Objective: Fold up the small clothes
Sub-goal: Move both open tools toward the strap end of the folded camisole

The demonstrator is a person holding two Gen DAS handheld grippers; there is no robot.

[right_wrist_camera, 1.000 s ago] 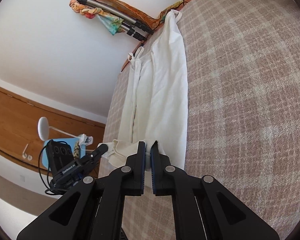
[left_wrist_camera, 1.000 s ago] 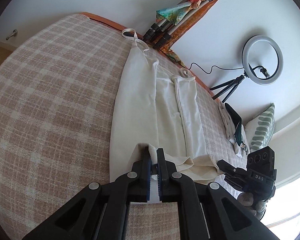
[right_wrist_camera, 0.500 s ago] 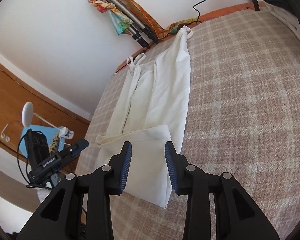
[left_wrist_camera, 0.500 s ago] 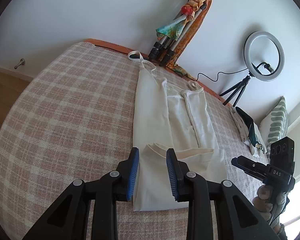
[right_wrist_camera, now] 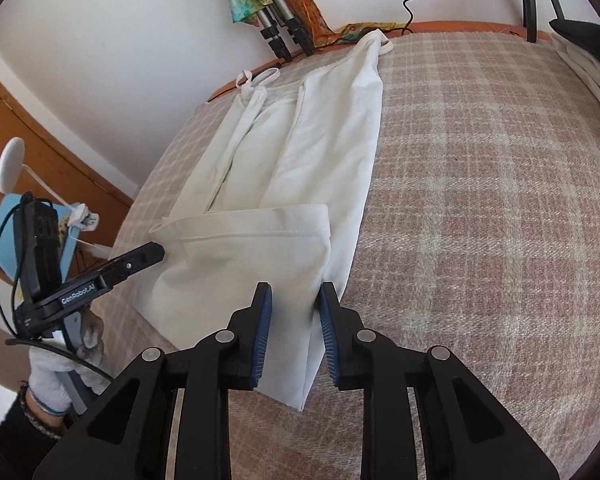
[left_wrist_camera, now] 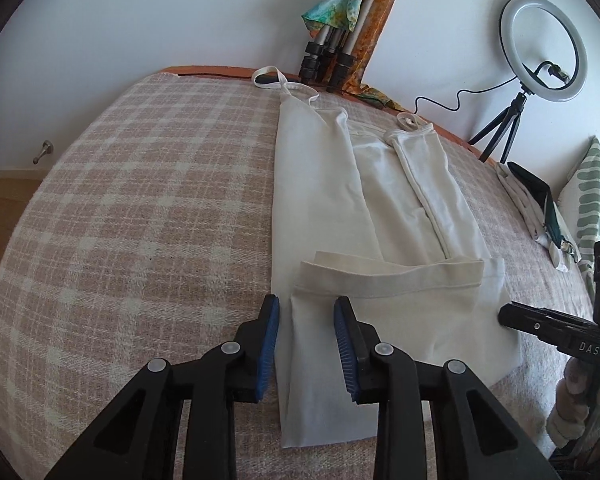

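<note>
Left gripper (left_wrist_camera: pixel 306 318) angled downward, jaws parted, nothing pinched between blue pads (left_wrist_camera: pixel 269 344). Right gripper (right_wrist_camera: pixel 294 306) likewise tilted down, jaws just narrowing yet apart. Gloved left hand (right_wrist_camera: pixel 66 364) gripping its handle.

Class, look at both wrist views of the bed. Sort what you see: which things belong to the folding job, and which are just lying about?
Part of the job:
- cream strappy garment, hem end folded up
- left gripper, open
- right gripper, open
- checked bed cover it lies on

Just lying about:
- ring light on its tripod
- striped cushion
- tripod legs with scarf
- white lamp
</note>
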